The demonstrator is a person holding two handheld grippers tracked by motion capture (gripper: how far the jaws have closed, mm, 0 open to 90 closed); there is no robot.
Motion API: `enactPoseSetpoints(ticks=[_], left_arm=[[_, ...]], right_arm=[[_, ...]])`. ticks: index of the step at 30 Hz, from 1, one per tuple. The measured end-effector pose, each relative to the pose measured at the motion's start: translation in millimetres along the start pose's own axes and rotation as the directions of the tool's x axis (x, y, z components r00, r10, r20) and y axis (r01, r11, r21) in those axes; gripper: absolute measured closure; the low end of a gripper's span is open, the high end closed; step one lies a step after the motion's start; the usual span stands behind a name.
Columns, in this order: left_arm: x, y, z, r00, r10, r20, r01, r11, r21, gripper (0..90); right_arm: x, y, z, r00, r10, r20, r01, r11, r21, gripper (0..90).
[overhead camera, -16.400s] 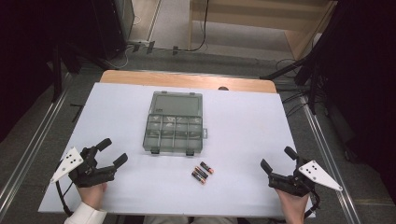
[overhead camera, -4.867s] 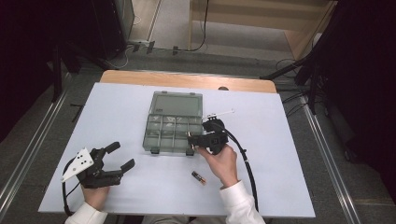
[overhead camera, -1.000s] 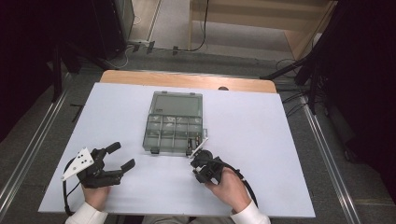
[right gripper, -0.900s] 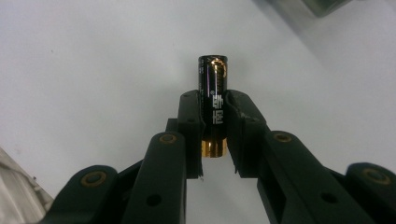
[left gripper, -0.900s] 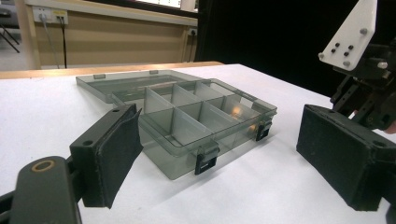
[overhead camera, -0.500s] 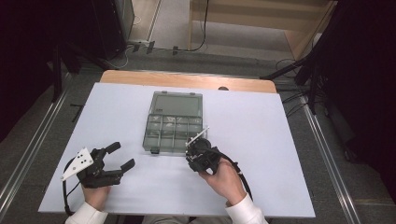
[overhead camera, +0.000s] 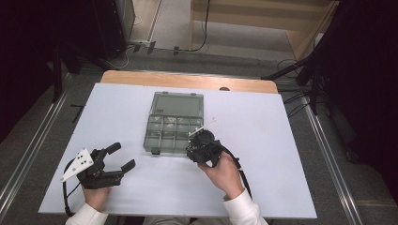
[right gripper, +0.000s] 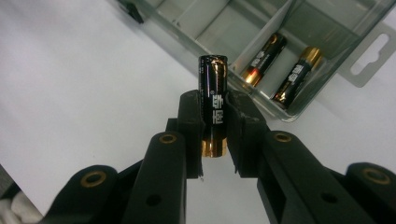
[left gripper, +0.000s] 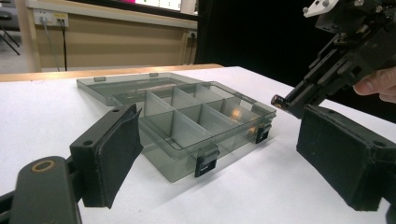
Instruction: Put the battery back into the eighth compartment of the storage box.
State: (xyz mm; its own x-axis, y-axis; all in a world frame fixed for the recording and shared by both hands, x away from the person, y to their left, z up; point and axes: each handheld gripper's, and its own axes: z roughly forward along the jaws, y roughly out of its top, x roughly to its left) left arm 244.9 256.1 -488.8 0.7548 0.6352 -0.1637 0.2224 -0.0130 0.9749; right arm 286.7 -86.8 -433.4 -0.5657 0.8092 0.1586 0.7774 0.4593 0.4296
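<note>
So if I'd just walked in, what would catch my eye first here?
Probably the black-and-gold battery pinched upright in the right tool, close to the near right corner of the clear compartment box in the middle of the white table. Two more batteries already lie side by side in one compartment of it. The left tool sits open and apart, near the table's front left.

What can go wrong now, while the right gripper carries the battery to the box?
The battery is pinched only near its lower half by the right gripper, so it may tilt or slip. The corner compartment of the box already holds two batteries, so the new one could strike a divider wall or bounce out.
</note>
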Motion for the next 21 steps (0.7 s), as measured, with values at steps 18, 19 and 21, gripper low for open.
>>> enactPoseSetpoints(ticks=[18,19,21], left_arm=[[0.2,0.2,-0.3,1.0000,0.002,0.001,-0.002,1.0000,-0.001,13.2],[0.3,0.1,-0.2,1.0000,0.000,0.000,0.000,1.0000,-0.002,13.2],[0.4,0.2,-0.3,1.0000,0.001,0.002,-0.001,1.0000,-0.002,13.2]], right_arm=[[-17.7,11.4,0.6,0.9848,0.151,-0.085,-0.165,0.969,-0.183,78.2],[-18.4,12.3,1.6,0.9827,0.162,-0.090,-0.176,0.967,-0.186,78.2],[-20.8,13.4,3.2,0.9794,0.177,-0.096,-0.193,0.961,-0.197,78.2]])
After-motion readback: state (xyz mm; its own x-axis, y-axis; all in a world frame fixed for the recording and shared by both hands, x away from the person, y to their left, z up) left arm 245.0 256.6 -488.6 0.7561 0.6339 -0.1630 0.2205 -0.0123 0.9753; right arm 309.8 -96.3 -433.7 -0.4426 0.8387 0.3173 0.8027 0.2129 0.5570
